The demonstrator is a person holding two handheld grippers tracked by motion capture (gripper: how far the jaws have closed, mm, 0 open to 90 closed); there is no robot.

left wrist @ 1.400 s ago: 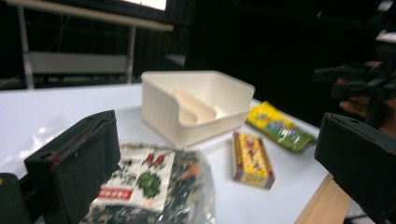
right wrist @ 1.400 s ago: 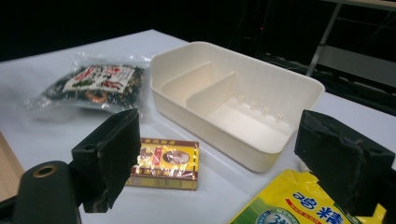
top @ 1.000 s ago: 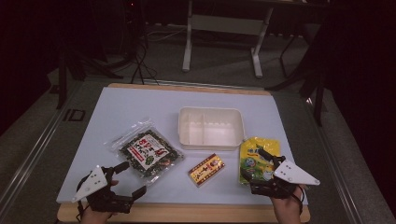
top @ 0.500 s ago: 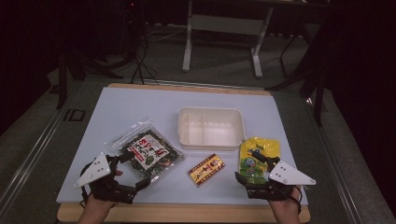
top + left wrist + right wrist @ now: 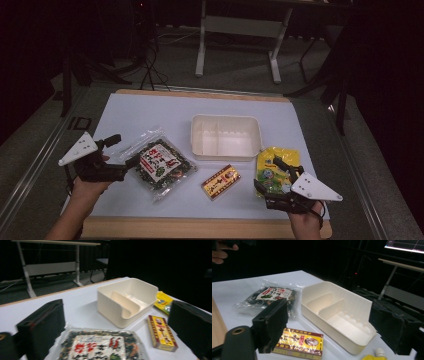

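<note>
While the cream divided plastic tray (image 5: 225, 137) sits empty, nothing is packed yet. Left gripper (image 5: 120, 150) gapes wide beside the clear dark-snack bag (image 5: 157, 164); right gripper (image 5: 272, 175) gapes over the yellow pouch (image 5: 275, 159), gripping nothing.

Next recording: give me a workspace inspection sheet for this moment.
Surface: white mat on a wooden table, flat.
Job's things: seaweed packet between the left gripper's jaws; yellow pouch under the right gripper; red-and-gold box between them; empty cream divided tray behind.
Clutter: nothing seen.
Grippers: left gripper open at the packet's edge; right gripper open over the pouch.
Cables: one trails from the right gripper; others on the floor behind.
Surroundings: dark room, white table frame beyond.
</note>
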